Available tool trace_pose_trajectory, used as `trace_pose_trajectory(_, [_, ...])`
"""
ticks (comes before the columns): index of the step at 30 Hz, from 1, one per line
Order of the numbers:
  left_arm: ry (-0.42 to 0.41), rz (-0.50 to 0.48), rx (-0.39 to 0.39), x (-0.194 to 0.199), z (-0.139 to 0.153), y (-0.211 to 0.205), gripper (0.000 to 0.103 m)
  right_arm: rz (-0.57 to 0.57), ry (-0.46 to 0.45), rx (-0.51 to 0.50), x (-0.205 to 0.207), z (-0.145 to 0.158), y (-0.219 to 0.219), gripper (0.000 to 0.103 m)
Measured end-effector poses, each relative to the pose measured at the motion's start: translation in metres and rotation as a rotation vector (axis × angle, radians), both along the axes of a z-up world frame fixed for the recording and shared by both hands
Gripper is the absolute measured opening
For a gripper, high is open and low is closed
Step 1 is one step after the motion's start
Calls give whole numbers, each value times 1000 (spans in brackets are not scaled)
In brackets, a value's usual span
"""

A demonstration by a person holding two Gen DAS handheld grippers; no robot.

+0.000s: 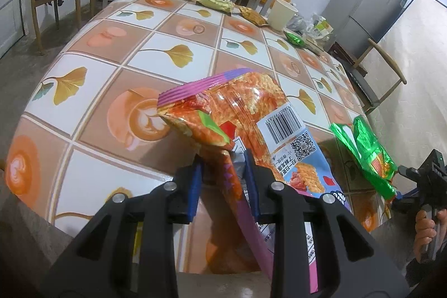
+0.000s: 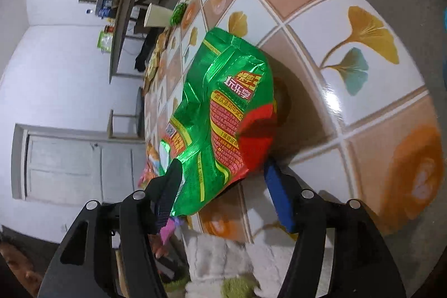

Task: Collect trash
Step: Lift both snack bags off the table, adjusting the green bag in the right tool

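Left gripper (image 1: 223, 164): pinched on orange snack bag (image 1: 237, 108), centre frame. Right gripper (image 2: 223, 180): jaws parted, green wrapper (image 2: 220, 113) between them, leaning on the left finger, long axis running up-frame; right pad clear. Table (image 2: 363, 4) behind.

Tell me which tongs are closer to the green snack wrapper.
Right. The right tongs have the green snack wrapper between their open fingers, while the left tongs sit off to its side, clamped on the orange snack bag.

Orange wrapper (image 1: 237, 113) between left tool (image 1: 223, 178) fingers, above table (image 1: 156, 46); green wrapper (image 1: 366, 152) right of it.
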State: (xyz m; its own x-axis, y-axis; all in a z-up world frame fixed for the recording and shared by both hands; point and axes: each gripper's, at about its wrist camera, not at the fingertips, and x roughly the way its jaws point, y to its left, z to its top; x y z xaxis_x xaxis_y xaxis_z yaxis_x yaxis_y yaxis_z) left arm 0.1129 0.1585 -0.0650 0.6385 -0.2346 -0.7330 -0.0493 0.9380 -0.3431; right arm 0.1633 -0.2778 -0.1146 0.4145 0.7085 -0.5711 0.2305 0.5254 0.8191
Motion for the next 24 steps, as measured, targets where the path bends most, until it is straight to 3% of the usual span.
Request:
trace_pose_trajectory(15, [-5, -2, -4, -2, -1, -1, 27, -245, -23, -54, 32, 0, 10, 58])
trace_pose_trajectory(21, [-7, -4, -10, -2, -1, 0, 27, -221, -41, -80, 52, -3, 24, 44])
trace_pose_trajectory(24, [-8, -4, -11, -1, -1, 0, 27, -170, -55, -125, 61, -4, 37, 27])
